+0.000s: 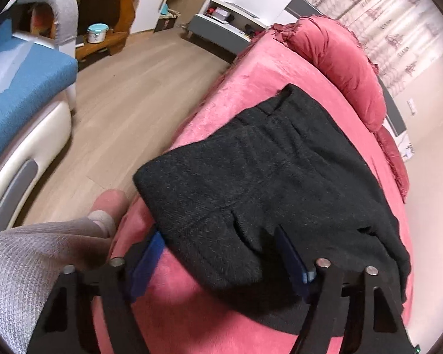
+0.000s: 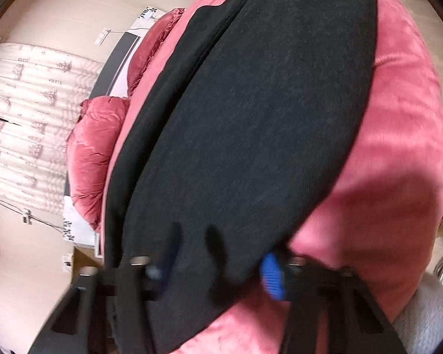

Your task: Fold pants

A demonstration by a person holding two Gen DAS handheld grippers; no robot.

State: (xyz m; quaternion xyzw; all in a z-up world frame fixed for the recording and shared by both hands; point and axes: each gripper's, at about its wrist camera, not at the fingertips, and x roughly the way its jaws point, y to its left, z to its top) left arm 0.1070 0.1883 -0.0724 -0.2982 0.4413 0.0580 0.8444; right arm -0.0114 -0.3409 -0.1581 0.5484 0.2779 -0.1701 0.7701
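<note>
Black pants (image 1: 257, 177) lie folded on a pink bed (image 1: 251, 76). In the left wrist view my left gripper (image 1: 221, 253) is open, its blue fingers (image 1: 146, 265) wide apart on either side of the near edge of the pants. In the right wrist view the pants (image 2: 251, 118) stretch away as a long dark strip. My right gripper (image 2: 218, 265) is open, its blue fingers (image 2: 271, 274) spread around the near end of the fabric. The view is blurred, so contact is unclear.
A pink pillow (image 1: 345, 67) lies at the head of the bed; it also shows in the right wrist view (image 2: 94, 147). A blue sofa (image 1: 20, 88), wooden floor (image 1: 133, 88) and a shelf unit (image 1: 103, 14) lie to the left. My knee in grey fabric (image 1: 29, 265) is close by.
</note>
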